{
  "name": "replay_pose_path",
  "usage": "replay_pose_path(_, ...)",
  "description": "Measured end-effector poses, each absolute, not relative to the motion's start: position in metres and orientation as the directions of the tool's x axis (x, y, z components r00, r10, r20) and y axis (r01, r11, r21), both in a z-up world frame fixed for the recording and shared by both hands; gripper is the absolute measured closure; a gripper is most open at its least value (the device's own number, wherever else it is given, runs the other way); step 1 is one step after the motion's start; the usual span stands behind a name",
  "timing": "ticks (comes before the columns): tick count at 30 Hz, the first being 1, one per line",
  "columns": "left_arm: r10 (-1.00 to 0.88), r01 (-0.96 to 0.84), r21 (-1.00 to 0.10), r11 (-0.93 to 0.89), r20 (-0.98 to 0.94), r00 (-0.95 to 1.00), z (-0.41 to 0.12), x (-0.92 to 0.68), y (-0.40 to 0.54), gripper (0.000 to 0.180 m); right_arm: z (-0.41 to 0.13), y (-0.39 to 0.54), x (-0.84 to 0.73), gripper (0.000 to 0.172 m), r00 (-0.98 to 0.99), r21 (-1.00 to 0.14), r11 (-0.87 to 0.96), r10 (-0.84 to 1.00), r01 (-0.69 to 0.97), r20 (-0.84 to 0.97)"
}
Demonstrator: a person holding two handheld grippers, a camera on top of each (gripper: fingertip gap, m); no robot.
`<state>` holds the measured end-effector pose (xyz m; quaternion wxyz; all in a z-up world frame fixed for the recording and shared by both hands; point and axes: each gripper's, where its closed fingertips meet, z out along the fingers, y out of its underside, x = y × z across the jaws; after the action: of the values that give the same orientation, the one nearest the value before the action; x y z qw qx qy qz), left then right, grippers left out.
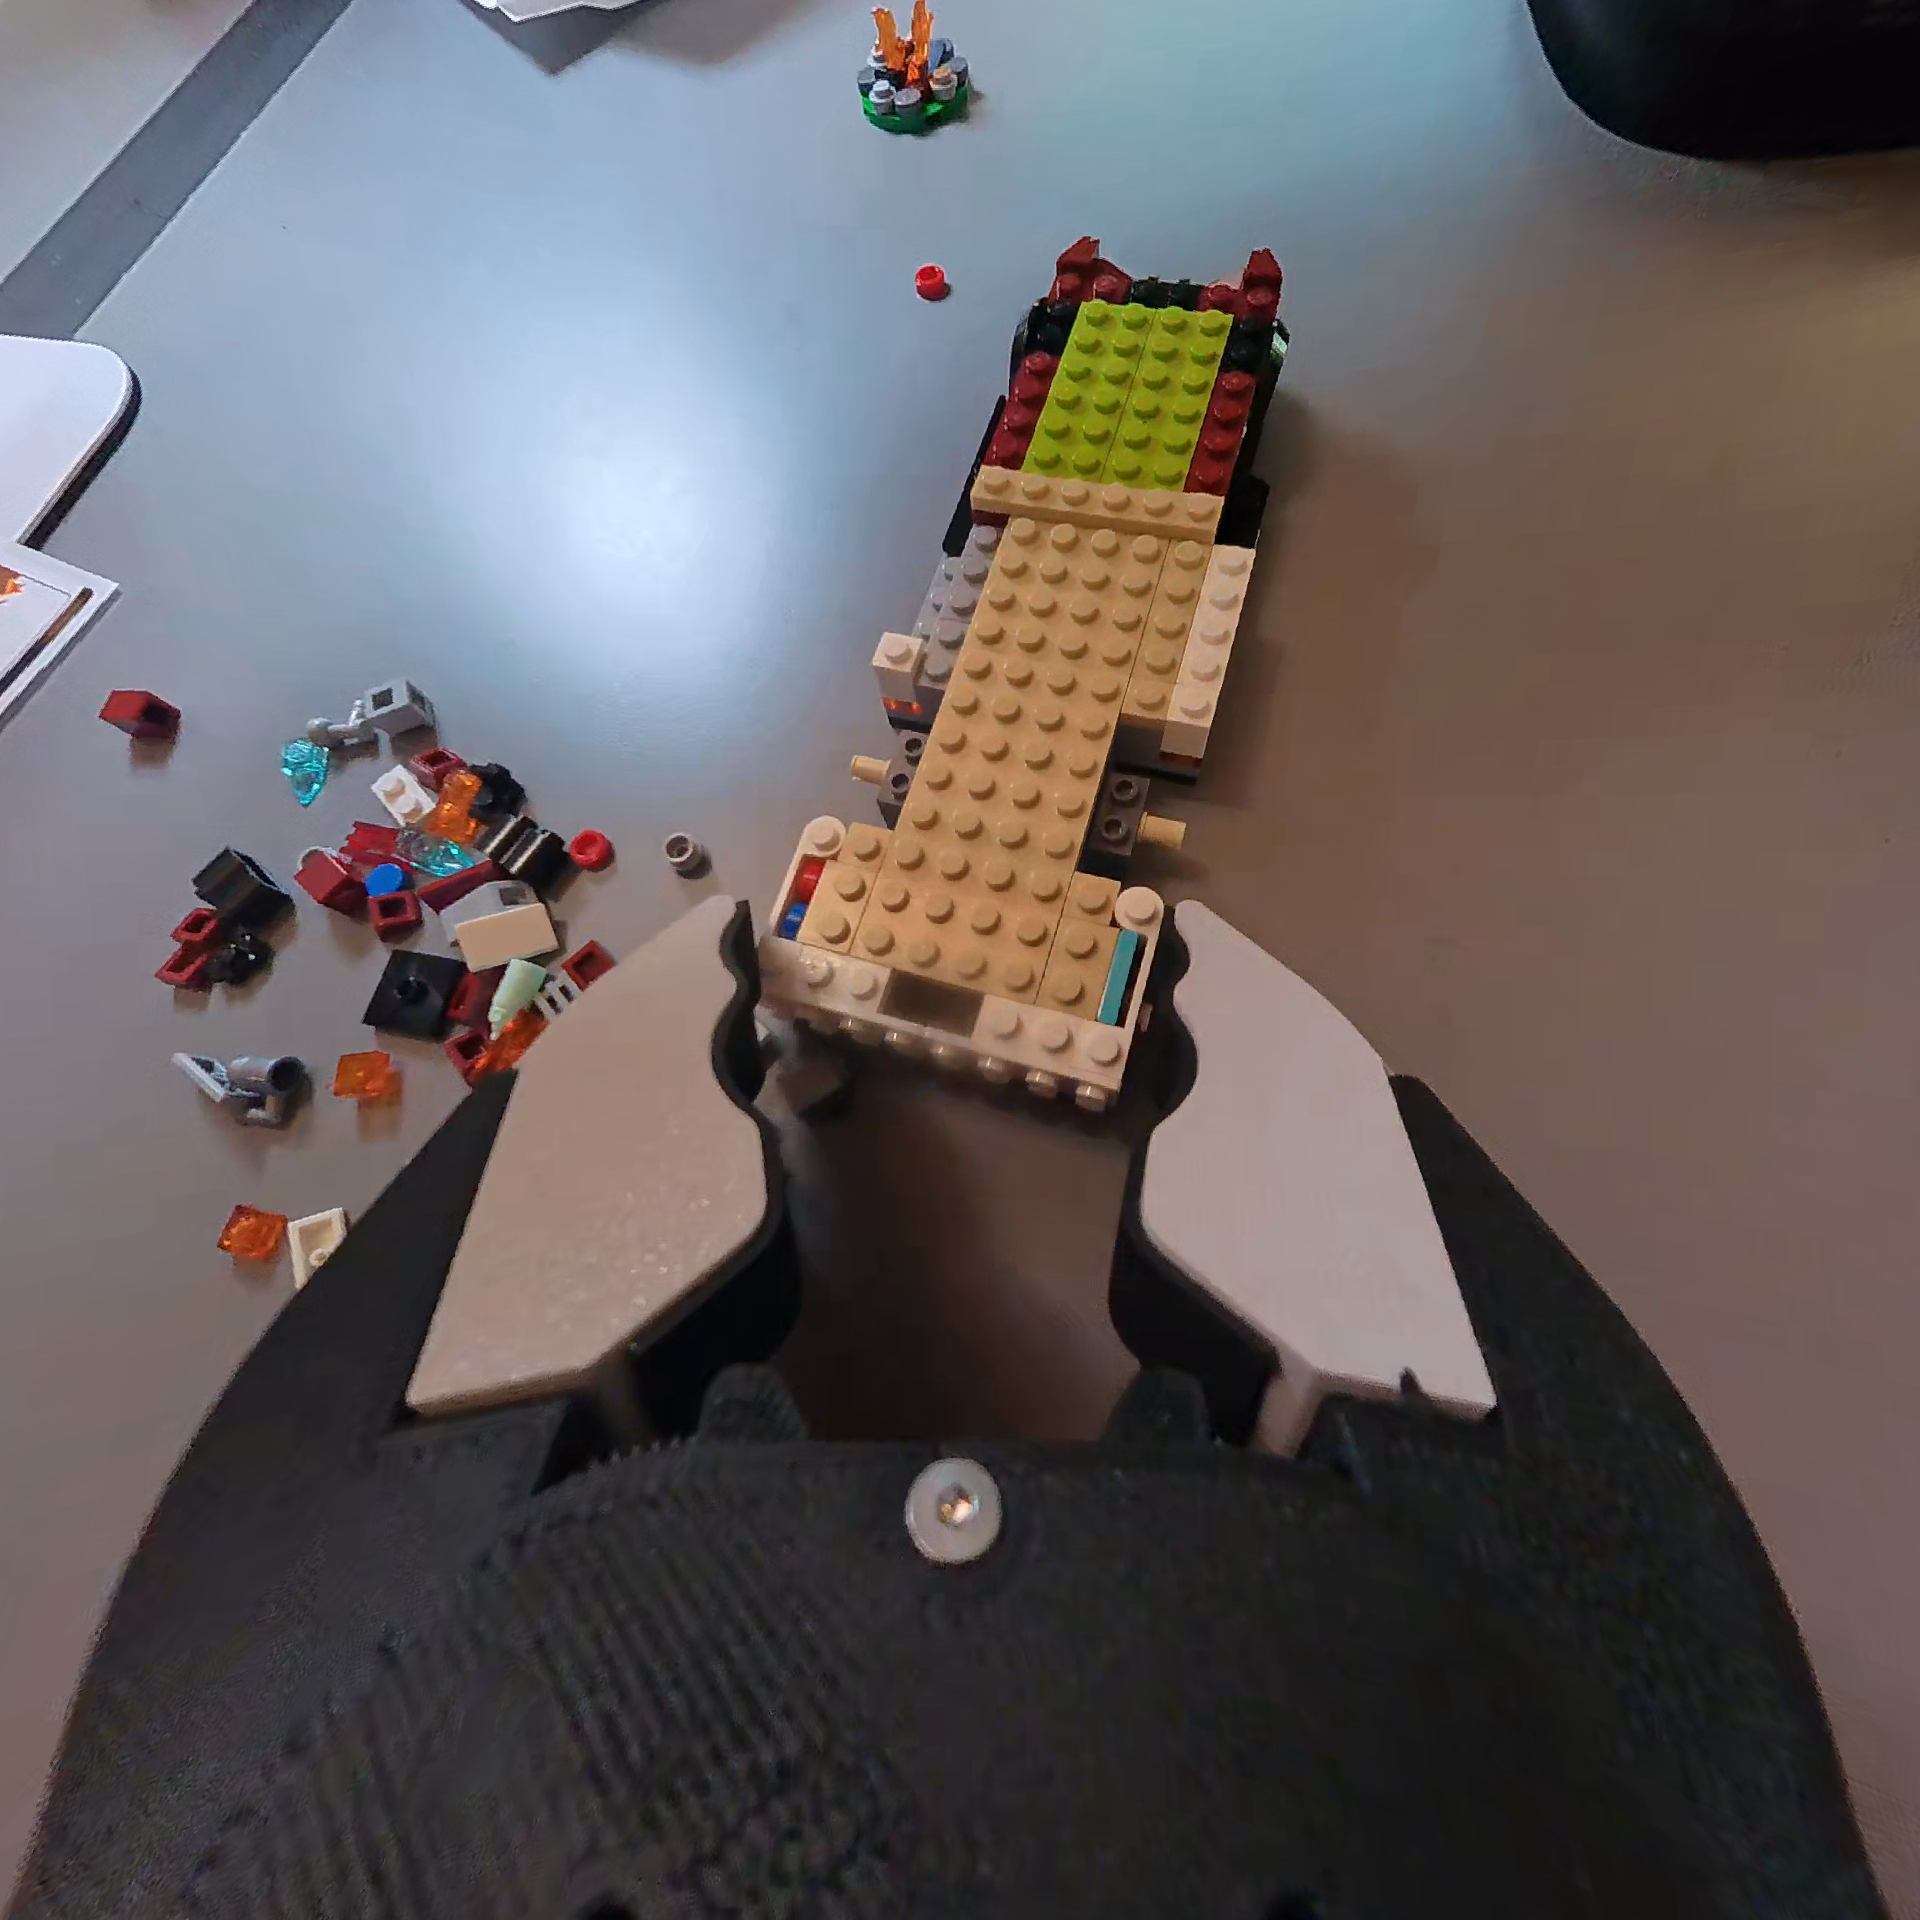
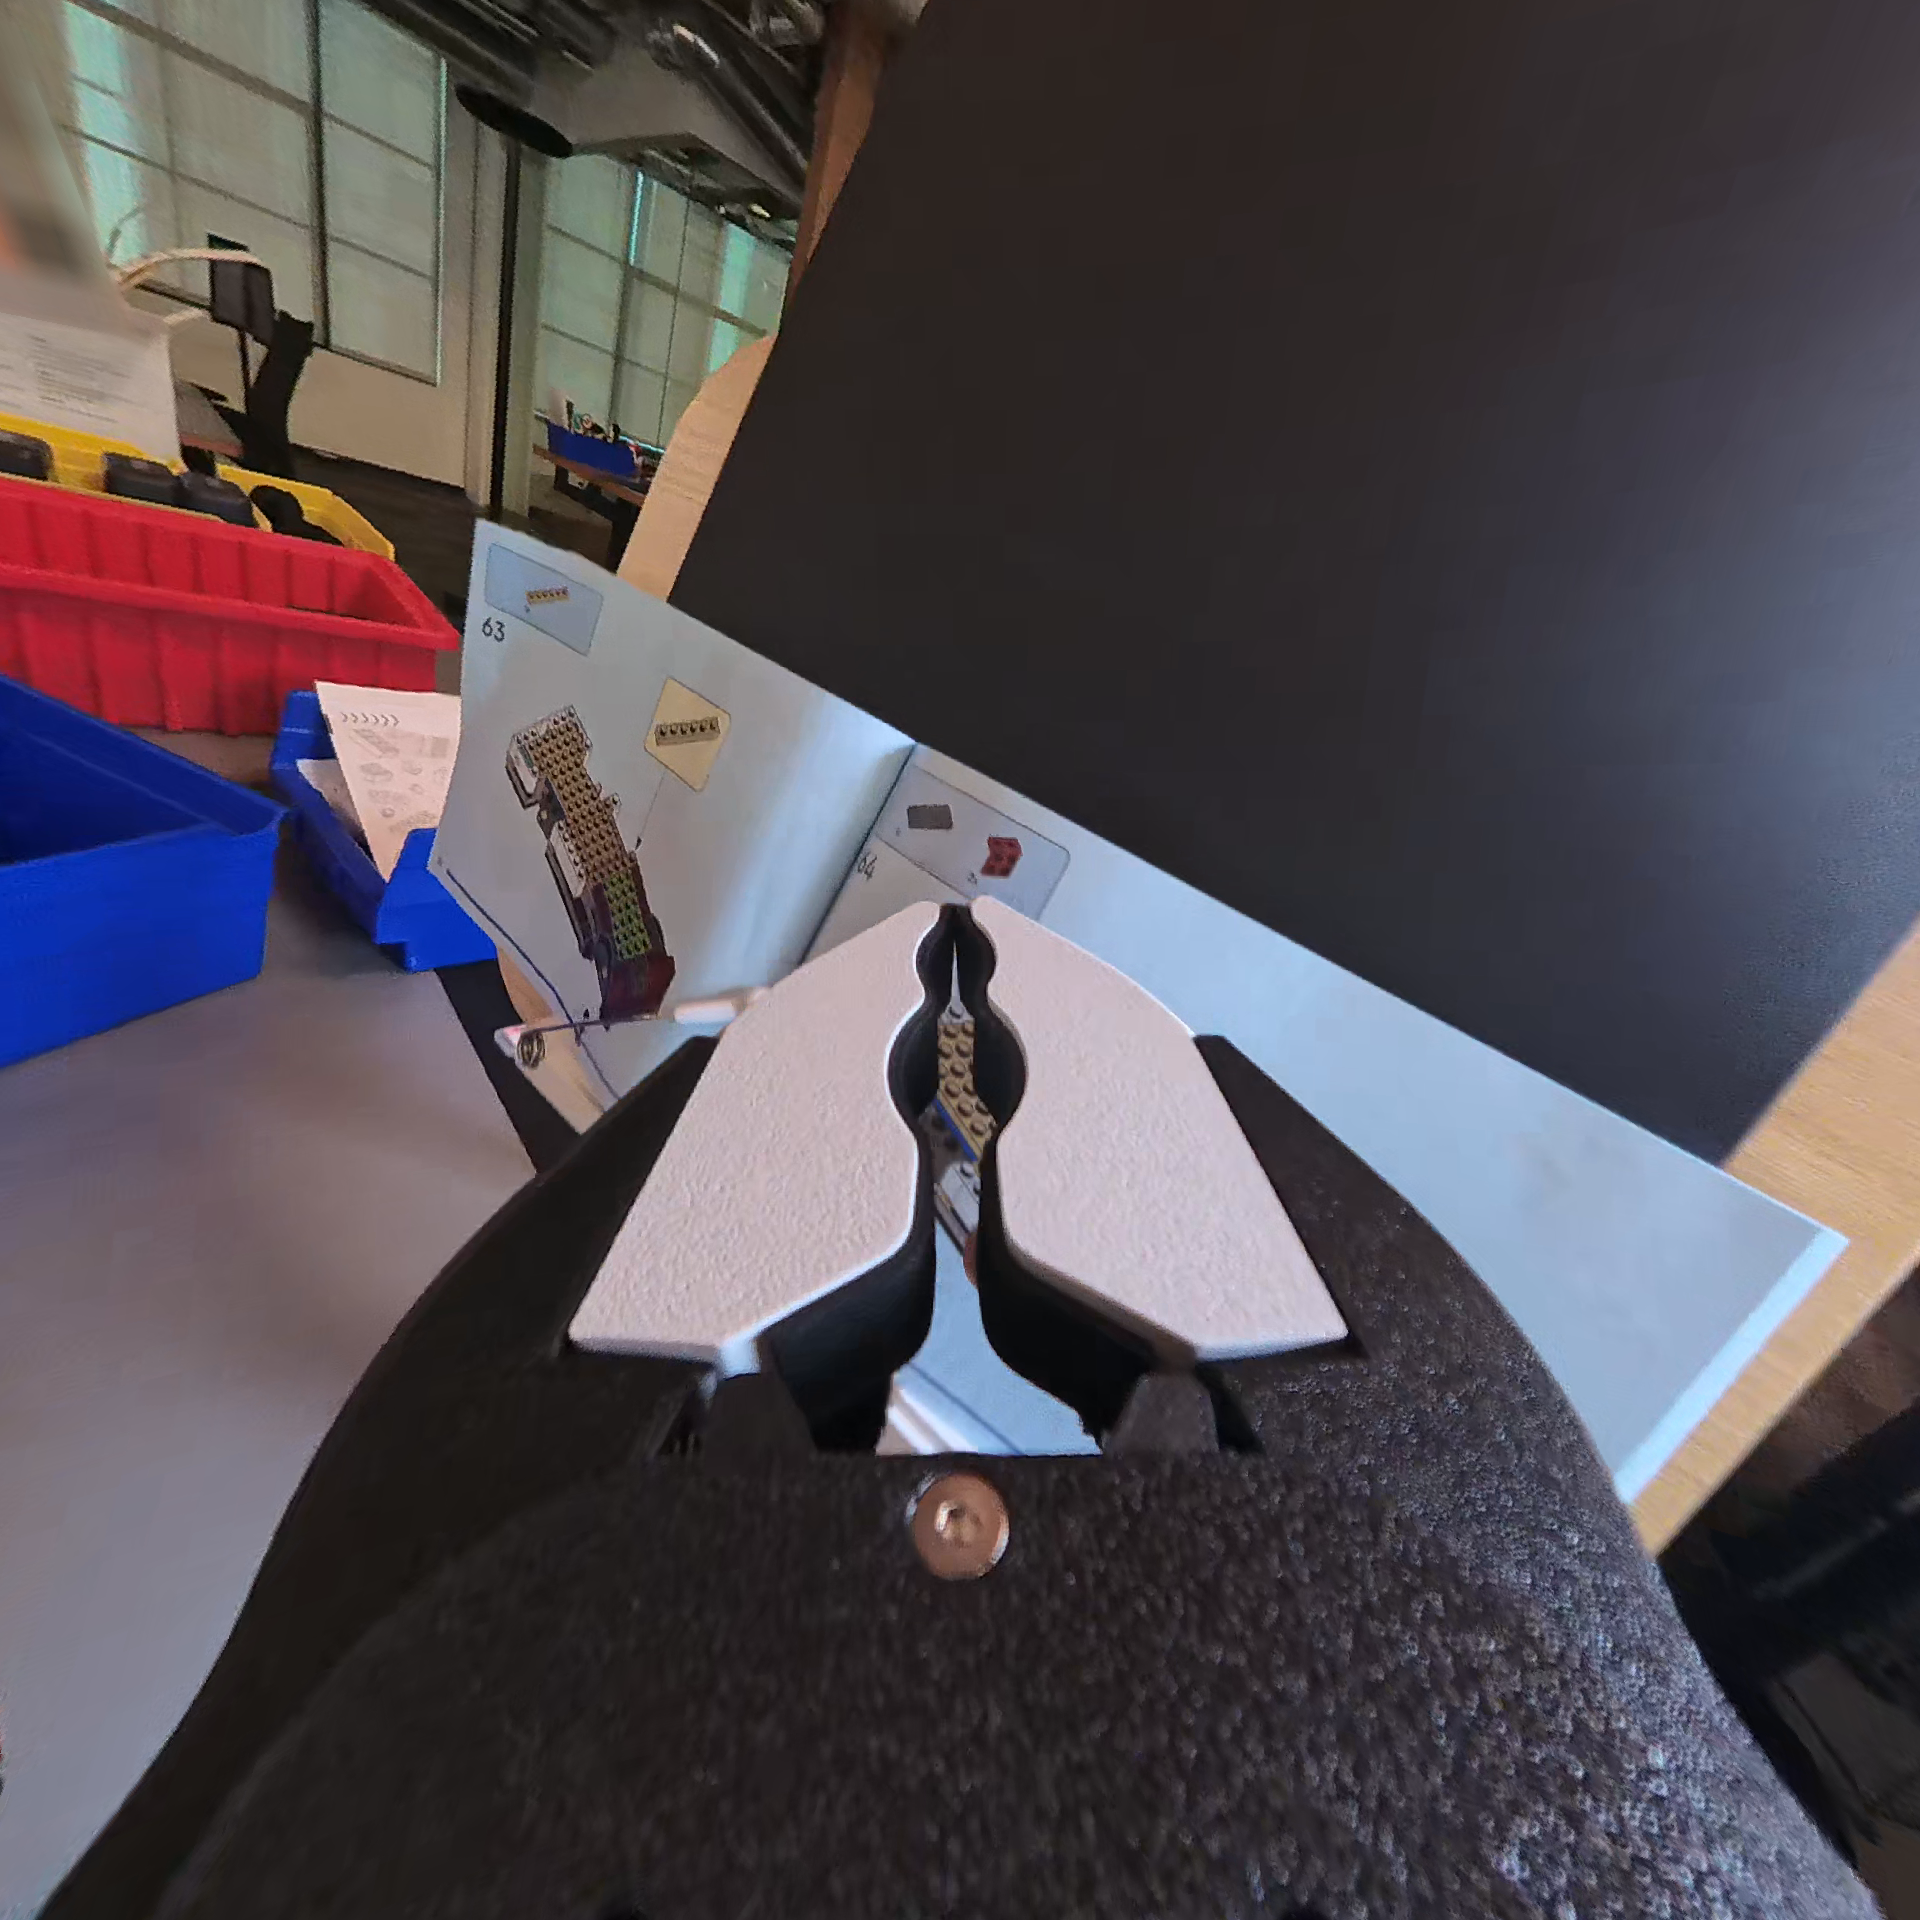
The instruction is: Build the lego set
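The left gripper (image 1: 951,987) has its jaws spread wide around the near end of a brick model (image 1: 1049,748). The black pads (image 1: 740,987) stand right against the white end bricks on both sides; whether they press cannot be told. The model lies flat on the grey table (image 1: 582,468), a long tan studded deck running away from the gripper to a lime-green part edged in dark red. Left of the gripper lies a scatter of loose bricks (image 1: 416,914), dark red, black, white, orange and clear blue, with a grey stud (image 1: 686,854) nearer the model. A lone red stud (image 1: 931,282) sits farther out, and a little green-based build with orange flames (image 1: 913,73) beyond it.

The right gripper (image 2: 958,914) has its jaws pressed together at the tips, nothing between them. Just past it an open instruction booklet (image 2: 727,831) leans on a dark panel (image 2: 1299,468). Left stand blue bins (image 2: 125,862) and a red bin (image 2: 208,623).
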<state>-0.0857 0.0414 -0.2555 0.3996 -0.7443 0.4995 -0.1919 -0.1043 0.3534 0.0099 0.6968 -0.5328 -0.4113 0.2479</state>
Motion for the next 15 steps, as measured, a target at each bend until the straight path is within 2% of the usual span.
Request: replay_pose_path(15, -0.914, -0.569, -0.802, -0.183, -0.075, 0.399, -0.252, -0.085, 0.036, 0.107, 0.010, 0.361, -0.119, 0.172, 0.557, -0.949, 0.297, 0.773, 0.108, 0.305)
